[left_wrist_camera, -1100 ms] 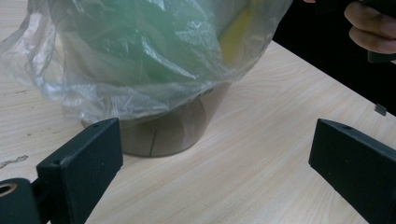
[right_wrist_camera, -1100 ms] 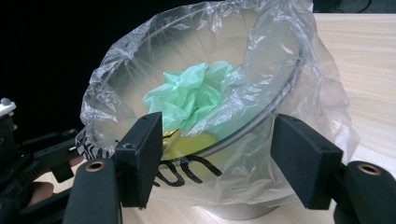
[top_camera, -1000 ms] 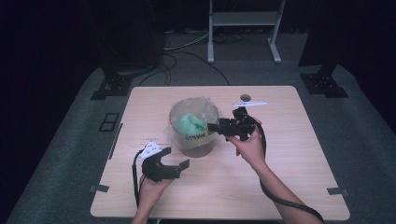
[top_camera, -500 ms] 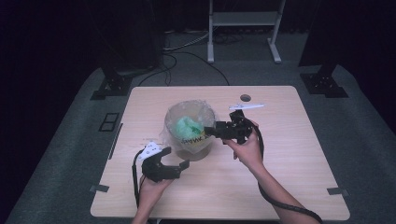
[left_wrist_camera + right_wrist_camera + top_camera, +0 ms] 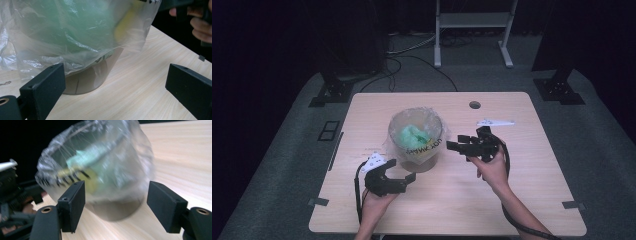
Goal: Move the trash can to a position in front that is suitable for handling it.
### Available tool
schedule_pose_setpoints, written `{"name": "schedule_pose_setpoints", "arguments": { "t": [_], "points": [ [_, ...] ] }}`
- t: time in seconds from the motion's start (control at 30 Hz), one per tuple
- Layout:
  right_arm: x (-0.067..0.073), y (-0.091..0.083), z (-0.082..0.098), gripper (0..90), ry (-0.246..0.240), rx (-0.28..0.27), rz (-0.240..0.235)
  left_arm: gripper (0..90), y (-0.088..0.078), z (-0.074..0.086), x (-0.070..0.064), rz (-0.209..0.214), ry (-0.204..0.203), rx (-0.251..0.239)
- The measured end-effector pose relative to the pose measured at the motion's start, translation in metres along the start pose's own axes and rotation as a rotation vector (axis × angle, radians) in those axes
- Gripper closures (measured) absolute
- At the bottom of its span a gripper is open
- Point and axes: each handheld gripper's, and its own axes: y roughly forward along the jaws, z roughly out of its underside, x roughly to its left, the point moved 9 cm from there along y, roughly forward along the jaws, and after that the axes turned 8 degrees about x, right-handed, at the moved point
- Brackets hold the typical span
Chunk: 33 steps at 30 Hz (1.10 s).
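A round bin lined with a clear plastic bag (image 5: 416,142) stands at the middle of the wooden table (image 5: 532,200), with something green (image 5: 411,134) inside. My left gripper (image 5: 401,170) is open just in front and left of the bin; in the left gripper view the bin (image 5: 85,80) rises close beyond the jaws of that gripper (image 5: 113,82). My right gripper (image 5: 456,144) is open a little to the right of the bin and apart from it. Its jaws have just been opening, with nothing between them. In the right gripper view the blurred bin (image 5: 100,177) stands beyond that gripper (image 5: 116,200).
A round hole (image 5: 474,105) sits near the table's far edge. A metal stand (image 5: 472,20) and cables (image 5: 412,60) are on the floor behind the table. Bits of tape (image 5: 318,202) mark the front corners. The right hand (image 5: 200,25) shows past the bin in the left gripper view.
The bin slid left and toward the person while the right gripper was at its rim. The right gripper has since drawn back to the right, off the bin. The left gripper stayed put.
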Motion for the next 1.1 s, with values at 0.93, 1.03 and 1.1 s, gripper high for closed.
{"name": "schedule_pose_setpoints", "arguments": {
  "t": [0.93, 1.03, 1.1],
  "points": [
    [-0.035, -0.028, 0.071, 29.0, -0.019, 0.027, 0.105, 3.1, -0.04, -0.031, 0.001, -0.032, 0.046, -0.019],
    [-0.036, -0.028, 0.073, 29.0, -0.017, 0.03, 0.106, 3.4, -0.043, -0.041, 0.004, -0.028, 0.052, -0.027],
    [-0.037, -0.028, 0.074, 29.0, -0.017, 0.031, 0.108, 3.6, -0.043, -0.048, 0.009, -0.033, 0.051, -0.025]
  ]
}}
